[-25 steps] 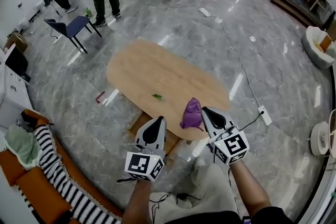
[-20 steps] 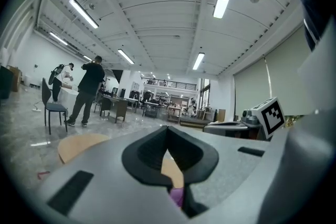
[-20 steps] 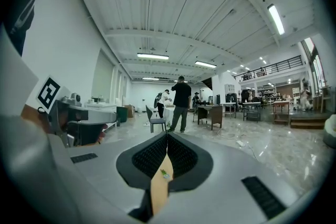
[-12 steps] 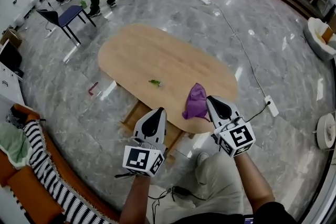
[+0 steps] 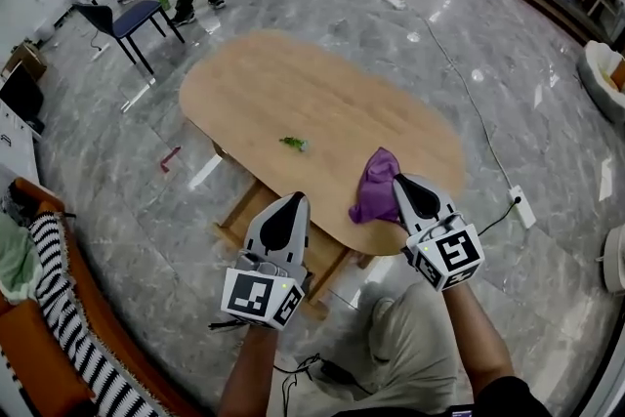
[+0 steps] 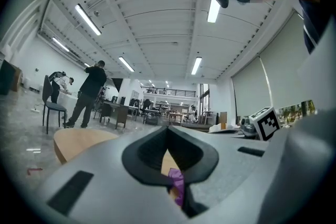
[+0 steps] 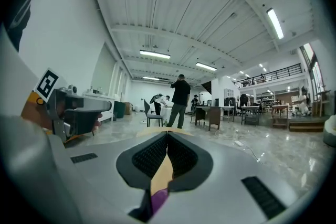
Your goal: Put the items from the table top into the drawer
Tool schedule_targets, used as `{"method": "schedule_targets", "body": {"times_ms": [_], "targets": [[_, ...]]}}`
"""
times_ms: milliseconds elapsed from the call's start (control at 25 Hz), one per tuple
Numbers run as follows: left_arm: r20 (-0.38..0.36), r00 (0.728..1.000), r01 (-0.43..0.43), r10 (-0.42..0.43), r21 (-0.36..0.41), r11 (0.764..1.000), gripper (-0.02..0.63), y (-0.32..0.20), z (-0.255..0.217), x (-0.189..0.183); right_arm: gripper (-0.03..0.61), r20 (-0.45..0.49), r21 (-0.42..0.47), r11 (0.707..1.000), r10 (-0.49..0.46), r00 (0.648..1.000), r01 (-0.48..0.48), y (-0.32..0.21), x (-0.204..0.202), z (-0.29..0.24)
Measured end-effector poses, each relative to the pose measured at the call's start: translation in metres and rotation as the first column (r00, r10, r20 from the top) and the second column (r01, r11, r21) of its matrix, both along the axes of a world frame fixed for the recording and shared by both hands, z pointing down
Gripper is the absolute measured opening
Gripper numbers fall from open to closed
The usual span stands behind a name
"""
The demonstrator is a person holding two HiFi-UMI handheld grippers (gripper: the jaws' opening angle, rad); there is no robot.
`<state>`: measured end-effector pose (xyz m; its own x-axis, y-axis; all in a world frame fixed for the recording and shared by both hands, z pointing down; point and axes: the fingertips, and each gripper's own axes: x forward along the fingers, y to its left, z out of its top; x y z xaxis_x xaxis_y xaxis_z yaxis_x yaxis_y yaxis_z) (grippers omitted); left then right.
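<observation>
Purple cloth (image 5: 376, 186): lay just left of my right gripper (image 5: 400, 183), nearer it than my left gripper (image 5: 291, 200).
Jaws: both clenched, empty.

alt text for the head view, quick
Seen from above, a person holds two shut grippers, the left gripper and the right gripper, at the near edge of an oval wooden table. A purple cloth lies by the right gripper; a small green item sits mid-table.
</observation>
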<state>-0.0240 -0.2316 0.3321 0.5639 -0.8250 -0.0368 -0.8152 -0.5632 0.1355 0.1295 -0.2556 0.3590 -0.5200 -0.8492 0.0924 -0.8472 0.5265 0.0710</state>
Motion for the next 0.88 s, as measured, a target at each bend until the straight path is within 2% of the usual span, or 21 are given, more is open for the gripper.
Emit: {"method": "schedule_targets", "body": {"times_ms": [320,880], "targets": [[0.013,1.000,-0.012,0.012,0.034,0.999,0.003,-0.002,0.050,0.004,0.018,-0.011,0.014,1.000,0.018,1.000,-0.018,-0.007,0.010,0.042],[0.044,0.999,-0.035,0.032,0.074,0.997,0.003,0.017,0.090,0.006,0.019,-0.033,-0.003,0.999,0.049,0.998,-0.049,0.004,0.020,0.087]]}}
